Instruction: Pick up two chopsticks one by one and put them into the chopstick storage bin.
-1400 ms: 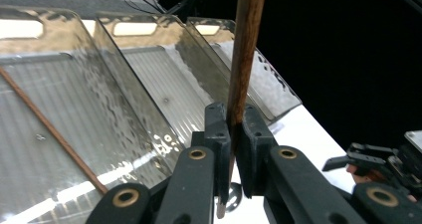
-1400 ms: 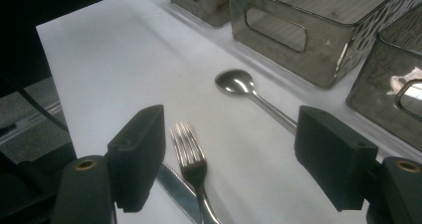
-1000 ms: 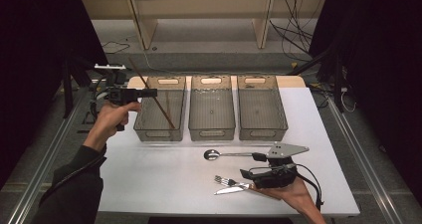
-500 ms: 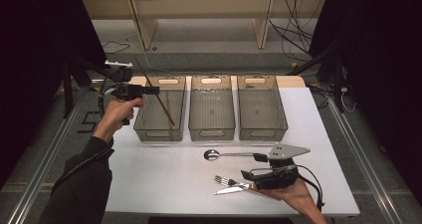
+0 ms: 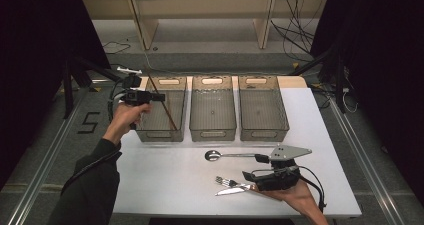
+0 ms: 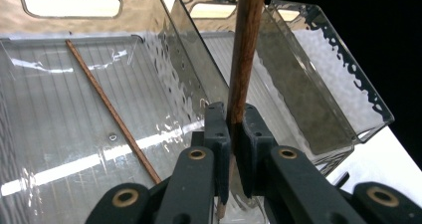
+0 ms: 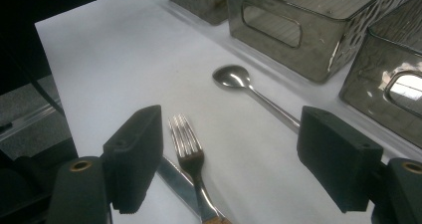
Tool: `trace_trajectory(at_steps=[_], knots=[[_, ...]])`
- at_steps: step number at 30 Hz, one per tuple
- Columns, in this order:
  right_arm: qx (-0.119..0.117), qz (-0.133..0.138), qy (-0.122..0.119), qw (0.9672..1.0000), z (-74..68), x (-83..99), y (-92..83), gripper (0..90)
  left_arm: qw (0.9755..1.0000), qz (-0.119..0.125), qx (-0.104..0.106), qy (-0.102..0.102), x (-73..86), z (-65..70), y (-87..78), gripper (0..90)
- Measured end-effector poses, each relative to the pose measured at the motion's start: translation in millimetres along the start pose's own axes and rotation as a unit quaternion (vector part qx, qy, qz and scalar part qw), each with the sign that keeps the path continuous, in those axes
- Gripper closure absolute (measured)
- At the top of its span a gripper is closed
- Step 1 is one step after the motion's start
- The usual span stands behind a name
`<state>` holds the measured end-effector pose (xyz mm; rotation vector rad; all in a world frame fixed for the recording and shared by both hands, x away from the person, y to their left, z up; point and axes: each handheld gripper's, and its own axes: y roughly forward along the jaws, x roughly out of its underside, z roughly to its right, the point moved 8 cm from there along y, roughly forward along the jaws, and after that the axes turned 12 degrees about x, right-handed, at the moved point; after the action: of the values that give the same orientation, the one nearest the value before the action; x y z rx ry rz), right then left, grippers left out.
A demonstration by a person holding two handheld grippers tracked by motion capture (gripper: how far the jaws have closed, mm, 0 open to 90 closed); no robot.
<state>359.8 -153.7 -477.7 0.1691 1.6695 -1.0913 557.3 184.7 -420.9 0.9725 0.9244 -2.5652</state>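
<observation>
Left gripper (image 6: 231, 134) clamps a slender round wooden chopstick (image 6: 245, 50)

Left gripper (image 5: 159, 97) clamped, right gripper (image 7: 234, 164) agape

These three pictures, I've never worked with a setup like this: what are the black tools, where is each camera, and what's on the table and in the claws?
A person stands at a white table and holds a hand-worked claw in each hand. The high view looks down from above; each of the other two pictures comes from a camera riding on one claw, looking along its black jaws.

The left claw is shut on a brown chopstick, holding it over the left bin, where a second chopstick already lies on the bottom. The middle bin and the right bin stand beside it.

The right claw is open, low over a fork and a knife. A spoon lies just beyond them.
</observation>
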Motion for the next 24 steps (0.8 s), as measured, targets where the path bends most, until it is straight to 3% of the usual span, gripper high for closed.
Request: trace_trajectory(at_steps=[24], knots=[[0.003, 0.004, -0.001, 1.0, 1.3, -0.7, -1.6, 27.0, 0.9992, -0.038, -0.003, -0.015, 15.9, -6.3, 25.3, 83.7]])
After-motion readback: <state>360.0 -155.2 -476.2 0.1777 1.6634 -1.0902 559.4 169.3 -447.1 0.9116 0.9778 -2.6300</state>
